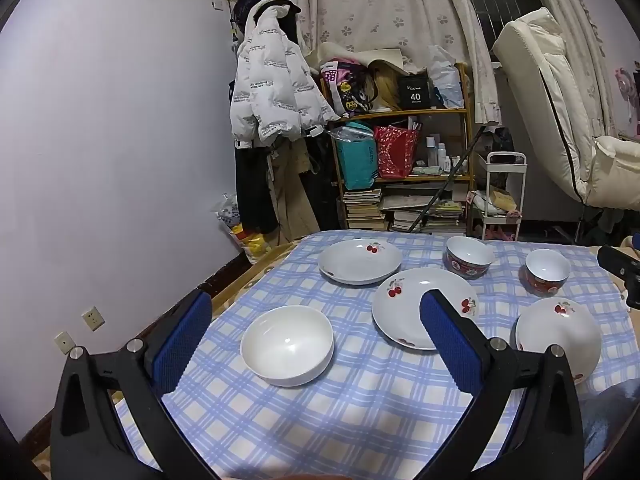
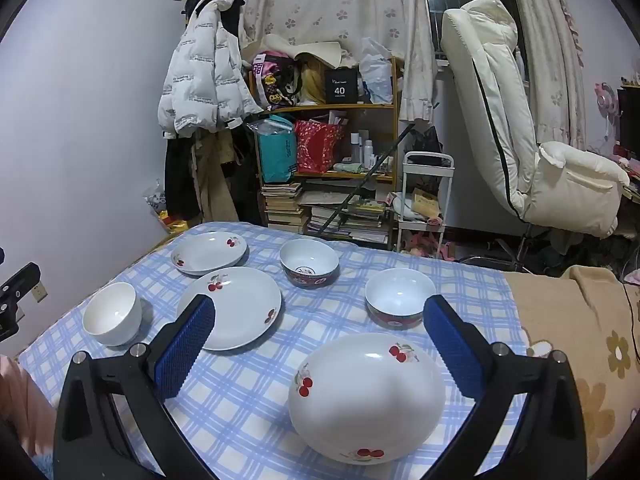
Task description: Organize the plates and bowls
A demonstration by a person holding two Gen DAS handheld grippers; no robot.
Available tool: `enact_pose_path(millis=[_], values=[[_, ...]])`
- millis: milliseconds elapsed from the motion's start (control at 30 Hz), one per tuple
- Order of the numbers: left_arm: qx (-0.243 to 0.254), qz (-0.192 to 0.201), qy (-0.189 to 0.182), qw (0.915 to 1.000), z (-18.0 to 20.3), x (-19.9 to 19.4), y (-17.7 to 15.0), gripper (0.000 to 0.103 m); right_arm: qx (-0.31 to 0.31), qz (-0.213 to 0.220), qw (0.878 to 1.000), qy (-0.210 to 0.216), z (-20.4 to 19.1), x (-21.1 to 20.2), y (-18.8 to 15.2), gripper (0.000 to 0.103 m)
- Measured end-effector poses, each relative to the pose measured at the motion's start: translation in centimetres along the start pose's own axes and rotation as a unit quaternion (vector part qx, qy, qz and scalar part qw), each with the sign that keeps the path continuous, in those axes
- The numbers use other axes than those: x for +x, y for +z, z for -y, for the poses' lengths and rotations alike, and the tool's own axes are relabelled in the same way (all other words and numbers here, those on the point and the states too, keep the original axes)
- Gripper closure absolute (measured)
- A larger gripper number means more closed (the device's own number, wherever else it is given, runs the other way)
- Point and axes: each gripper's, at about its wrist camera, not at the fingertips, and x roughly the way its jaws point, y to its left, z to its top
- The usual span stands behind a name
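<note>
On the blue checked cloth (image 1: 320, 408) lie three cherry-print plates: a far one (image 1: 360, 266), a middle one (image 1: 404, 308) and a near right one (image 1: 558, 336). A plain white bowl (image 1: 287, 345) sits at the left. Two red-patterned bowls (image 1: 469, 257) (image 1: 547, 271) stand at the back right. My left gripper (image 1: 316, 340) is open above the white bowl and holds nothing. My right gripper (image 2: 320, 344) is open above the near cherry plate (image 2: 366, 396) and holds nothing. The right wrist view also shows the middle plate (image 2: 236, 306), far plate (image 2: 209, 253), white bowl (image 2: 113, 314) and both red bowls (image 2: 309, 263) (image 2: 400, 297).
A wall runs along the left. Behind the table stand a cluttered shelf (image 1: 400, 152), hanging coats (image 1: 272, 88), a small white cart (image 2: 426, 200) and a cream recliner (image 2: 520, 128). A beige flowered blanket (image 2: 580, 340) covers the table's right side.
</note>
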Motion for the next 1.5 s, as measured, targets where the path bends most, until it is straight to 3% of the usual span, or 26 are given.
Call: enact_pose_path(millis=[1500], values=[[0.004,0.013,0.007,0.9999,-0.02,-0.50,0.27,0.001,0.000,-0.003,1.000,-0.001,0.00,0.12,-0.06,0.000]])
